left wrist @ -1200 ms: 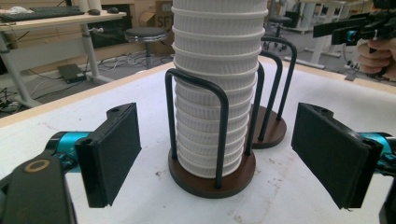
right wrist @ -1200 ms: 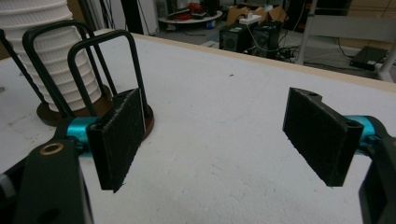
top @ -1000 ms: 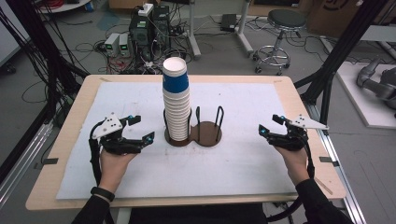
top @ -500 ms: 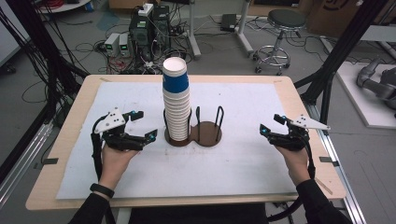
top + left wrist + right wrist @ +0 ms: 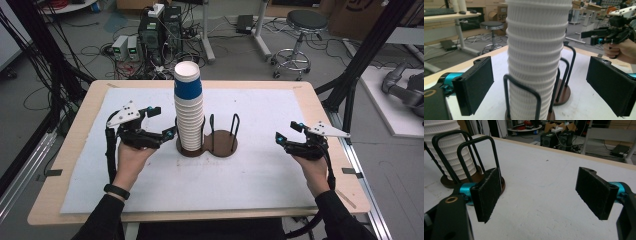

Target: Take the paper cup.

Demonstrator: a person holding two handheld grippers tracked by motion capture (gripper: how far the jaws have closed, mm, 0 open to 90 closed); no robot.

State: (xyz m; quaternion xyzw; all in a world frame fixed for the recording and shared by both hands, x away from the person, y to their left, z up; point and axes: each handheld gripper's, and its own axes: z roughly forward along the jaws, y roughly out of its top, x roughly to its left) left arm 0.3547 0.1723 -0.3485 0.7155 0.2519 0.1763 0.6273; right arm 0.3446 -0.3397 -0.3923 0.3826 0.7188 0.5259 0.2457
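Where high view hides ribbing, left tool (image 5: 539,82) cam shows cup stack (image 5: 537,50) ribs

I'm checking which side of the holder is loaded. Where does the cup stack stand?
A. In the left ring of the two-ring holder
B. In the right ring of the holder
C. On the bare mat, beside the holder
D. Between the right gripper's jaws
A: in the high view the cup stack rises from the left ring of the holder, whose right ring stands empty.
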